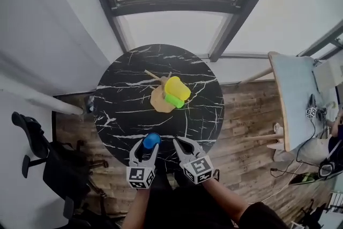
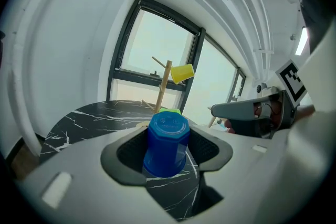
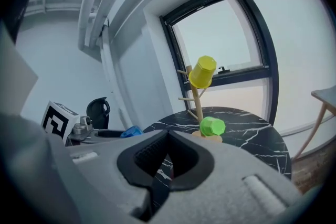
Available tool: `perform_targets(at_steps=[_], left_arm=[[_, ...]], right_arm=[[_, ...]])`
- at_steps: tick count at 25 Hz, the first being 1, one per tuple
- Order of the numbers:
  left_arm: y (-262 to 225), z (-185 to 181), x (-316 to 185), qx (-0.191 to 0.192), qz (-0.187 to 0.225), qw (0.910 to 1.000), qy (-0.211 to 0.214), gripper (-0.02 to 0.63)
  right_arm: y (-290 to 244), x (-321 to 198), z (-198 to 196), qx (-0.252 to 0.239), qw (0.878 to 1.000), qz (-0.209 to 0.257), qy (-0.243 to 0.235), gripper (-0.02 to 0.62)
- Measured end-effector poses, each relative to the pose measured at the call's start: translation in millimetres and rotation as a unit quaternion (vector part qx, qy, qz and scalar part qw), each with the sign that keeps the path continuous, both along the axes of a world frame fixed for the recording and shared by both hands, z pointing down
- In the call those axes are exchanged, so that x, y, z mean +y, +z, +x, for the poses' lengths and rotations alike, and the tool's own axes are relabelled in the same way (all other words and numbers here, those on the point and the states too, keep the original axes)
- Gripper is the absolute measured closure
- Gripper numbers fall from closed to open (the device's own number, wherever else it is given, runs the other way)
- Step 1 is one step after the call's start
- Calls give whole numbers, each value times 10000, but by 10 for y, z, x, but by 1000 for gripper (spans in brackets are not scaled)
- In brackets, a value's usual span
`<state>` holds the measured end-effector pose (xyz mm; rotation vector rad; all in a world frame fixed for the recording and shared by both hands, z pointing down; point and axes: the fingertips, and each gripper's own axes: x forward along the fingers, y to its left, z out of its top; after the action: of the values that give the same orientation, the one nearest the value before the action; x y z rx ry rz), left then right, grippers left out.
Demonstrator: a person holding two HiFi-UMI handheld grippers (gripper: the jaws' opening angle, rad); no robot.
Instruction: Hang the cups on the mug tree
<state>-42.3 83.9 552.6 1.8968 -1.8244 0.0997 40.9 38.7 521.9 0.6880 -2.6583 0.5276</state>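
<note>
Here, the left tongs (image 1: 144, 152) are clamping a blue cup (image 2: 167, 144) between their dark ribbed pads (image 2: 127, 155), the jaws standing wide on its sides. The cup is glossy plastic and many-sided, with its flat bottom turned upward. In the head view it is showing at lower centre, at the near rim of the bench (image 1: 123, 110). The bench is round and black, with a marble look and white veins. The right tongs (image 3: 168, 139) are sitting pressed together with nothing between them, just right of the left pair in the head view. Near the middle of the bench a pale wooden mug tree (image 3: 197, 102) is standing on a round base, a thin trunk with slanting pegs. A yellow cup (image 3: 202, 72) is hanging tilted on an upper peg, at upper centre of the right gripper view. A green cup (image 3: 212, 126), faceted likewise, is sitting low by the base with its bottom facing the camera. Whether it is hanging or touching the base, I cannot tell.
</note>
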Motion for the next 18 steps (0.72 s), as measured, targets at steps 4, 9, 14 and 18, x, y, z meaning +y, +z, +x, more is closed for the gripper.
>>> perform_targets(at_steps=[4, 9, 14, 18], left_arm=[[-179, 65, 48, 41, 56, 10000, -10, 364], [-343, 99, 141, 14, 88, 10000, 20, 364], [-477, 81, 206, 18, 182, 9998, -92, 364], [-571, 56, 247, 1, 283, 9995, -130, 364]], right_arm=[[-145, -13, 35, -48, 9999, 113, -18, 592], [-290, 37, 82, -138, 9997, 192, -27, 592], [-391, 130, 109, -219, 9993, 270, -108, 592], [-471, 184, 101, -309, 9989, 317, -149, 592]])
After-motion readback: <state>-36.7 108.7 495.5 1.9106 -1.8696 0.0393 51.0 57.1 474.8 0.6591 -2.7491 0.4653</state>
